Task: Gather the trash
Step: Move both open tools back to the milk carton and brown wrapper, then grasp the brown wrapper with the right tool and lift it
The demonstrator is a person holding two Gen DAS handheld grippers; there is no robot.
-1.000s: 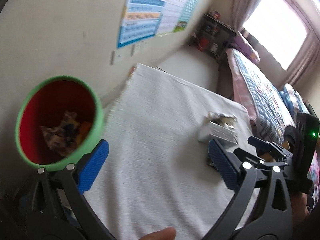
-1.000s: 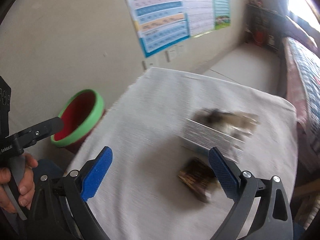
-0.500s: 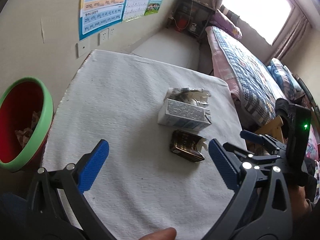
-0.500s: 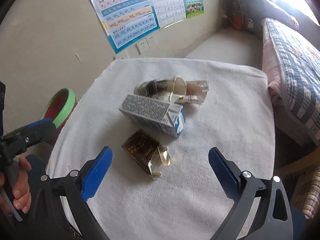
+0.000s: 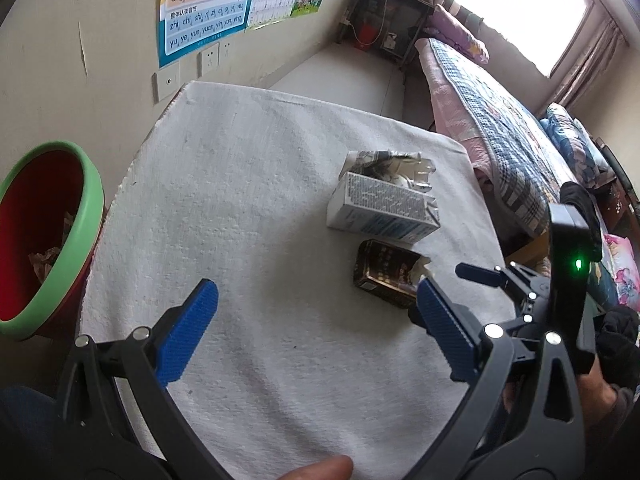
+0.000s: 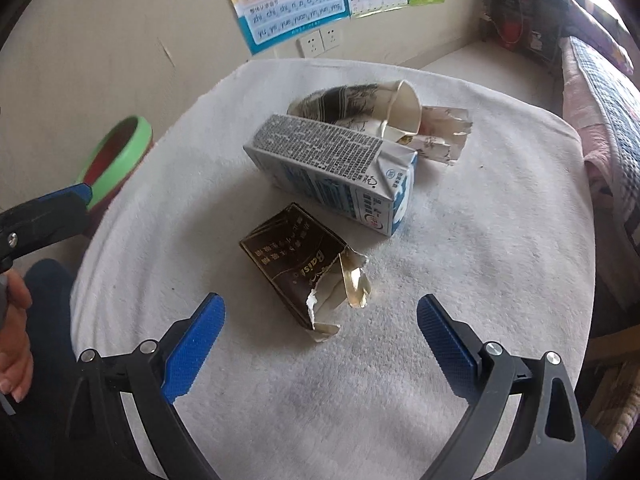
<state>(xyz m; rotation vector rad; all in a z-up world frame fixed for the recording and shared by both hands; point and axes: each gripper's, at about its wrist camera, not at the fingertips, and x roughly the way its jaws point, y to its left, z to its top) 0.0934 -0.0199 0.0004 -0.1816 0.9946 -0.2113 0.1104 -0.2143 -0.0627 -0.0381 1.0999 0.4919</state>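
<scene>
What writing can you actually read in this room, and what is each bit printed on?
"an en in un ün", "ang eng ing ong", "zhi chi shi ri zi ci si": wall poster.
"Baisha": torn dark packet, seen upside down.
White carton: dense print, too small to read.
Crumpled paper cup: nothing legible.

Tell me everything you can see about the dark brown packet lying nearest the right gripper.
The packet is a small flat box, dark brown and glossy with gold lettering, apparently thin card. Its near end is torn open, showing a pale ragged edge and crumpled gold foil lining. It lies flat on the white cloth, set diagonally, just in front of the milk carton; whether the two touch is unclear. It lies ahead of the open right hand-held gripper, which is not touching it.
</scene>
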